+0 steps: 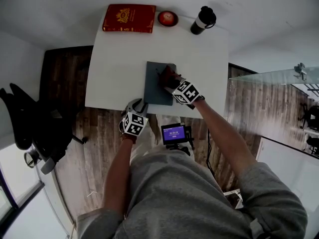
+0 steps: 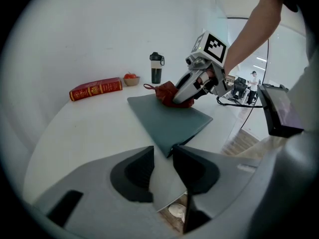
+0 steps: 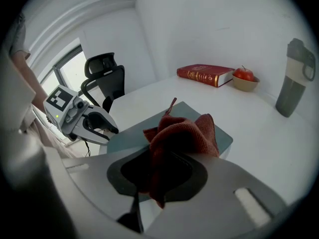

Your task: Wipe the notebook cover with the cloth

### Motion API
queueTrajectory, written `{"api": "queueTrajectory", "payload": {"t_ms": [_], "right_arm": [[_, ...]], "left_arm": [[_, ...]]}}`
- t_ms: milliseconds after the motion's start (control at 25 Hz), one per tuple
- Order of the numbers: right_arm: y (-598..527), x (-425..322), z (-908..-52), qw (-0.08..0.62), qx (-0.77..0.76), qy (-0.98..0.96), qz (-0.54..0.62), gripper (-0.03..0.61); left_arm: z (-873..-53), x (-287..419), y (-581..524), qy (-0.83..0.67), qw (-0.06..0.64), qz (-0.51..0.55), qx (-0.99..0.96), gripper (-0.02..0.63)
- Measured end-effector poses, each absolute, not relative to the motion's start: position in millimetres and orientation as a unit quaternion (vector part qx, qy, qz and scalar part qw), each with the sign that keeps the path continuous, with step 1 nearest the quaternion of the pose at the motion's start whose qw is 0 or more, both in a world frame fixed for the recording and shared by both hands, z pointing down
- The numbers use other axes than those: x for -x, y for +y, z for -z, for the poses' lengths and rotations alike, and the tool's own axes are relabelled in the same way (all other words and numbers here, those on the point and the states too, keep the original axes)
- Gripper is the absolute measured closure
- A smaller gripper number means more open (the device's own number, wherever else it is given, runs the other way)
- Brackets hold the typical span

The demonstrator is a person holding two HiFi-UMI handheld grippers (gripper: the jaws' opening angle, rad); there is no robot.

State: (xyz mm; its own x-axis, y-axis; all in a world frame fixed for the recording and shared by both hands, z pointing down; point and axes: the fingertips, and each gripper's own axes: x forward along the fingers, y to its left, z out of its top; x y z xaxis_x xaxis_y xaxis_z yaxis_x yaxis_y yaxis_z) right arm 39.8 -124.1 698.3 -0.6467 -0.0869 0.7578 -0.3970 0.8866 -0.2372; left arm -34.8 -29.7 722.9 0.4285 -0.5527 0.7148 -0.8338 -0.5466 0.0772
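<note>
Standing at the near edge of a white table [image 1: 114,68], a person in a grey top [image 1: 189,198] holds one gripper in each hand; the table rests on a dark wood floor [image 1: 65,73]. A black office chair [image 1: 35,128] stands off the table's left side, well apart from the work.

A grey-green notebook [image 1: 154,86] lies closed and flat near the middle of the table's near half, one short edge close to the table's near edge. Along the far edge sit, left to right, a red book [image 1: 129,18] lying flat, a small bowl [image 1: 168,18] holding a red fruit, and a dark tumbler [image 1: 203,20] standing upright. All three are well apart from the notebook.

The right gripper [image 3: 159,176] reaches over the notebook's far right part, pointing down at a slant. Its jaws are clamped on a bunched rust-red cloth [image 3: 182,133], whose folds bulge out past the tips and rest on the notebook cover.

The left gripper [image 2: 163,153] sits at the table's near edge, also slanting down. Its jaws stand apart with a narrow gap at the tips. The notebook's near left corner points into that gap; whether the pads touch it cannot be made out.

A small lit screen [image 1: 174,133] is mounted at the person's chest, between the two forearms.
</note>
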Motion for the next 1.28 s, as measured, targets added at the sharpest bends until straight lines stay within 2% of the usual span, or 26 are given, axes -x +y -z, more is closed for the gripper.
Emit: {"api": "queueTrajectory", "payload": {"t_ms": [600,1000,1280], "right_arm": [[-86.4,-38.4,-696.8,0.407,-0.106,-0.894,-0.155,0.505],[-52.5,-38.9,-695.9,0.413,-0.057,-0.896,-0.154,0.505],[-45.7,-38.7,-693.3,0.396,-0.082,-0.904,-0.136,0.503]], "left_arm": [[-723.0,35.9,-30.7,-0.428,0.224,-0.322,-0.814,0.505],[-723.8,40.3,-33.2,-0.438,0.229,-0.322,-0.807,0.538],[-724.1,40.7,-33.6,-0.441,0.230,-0.322,-0.805,0.538]]}}
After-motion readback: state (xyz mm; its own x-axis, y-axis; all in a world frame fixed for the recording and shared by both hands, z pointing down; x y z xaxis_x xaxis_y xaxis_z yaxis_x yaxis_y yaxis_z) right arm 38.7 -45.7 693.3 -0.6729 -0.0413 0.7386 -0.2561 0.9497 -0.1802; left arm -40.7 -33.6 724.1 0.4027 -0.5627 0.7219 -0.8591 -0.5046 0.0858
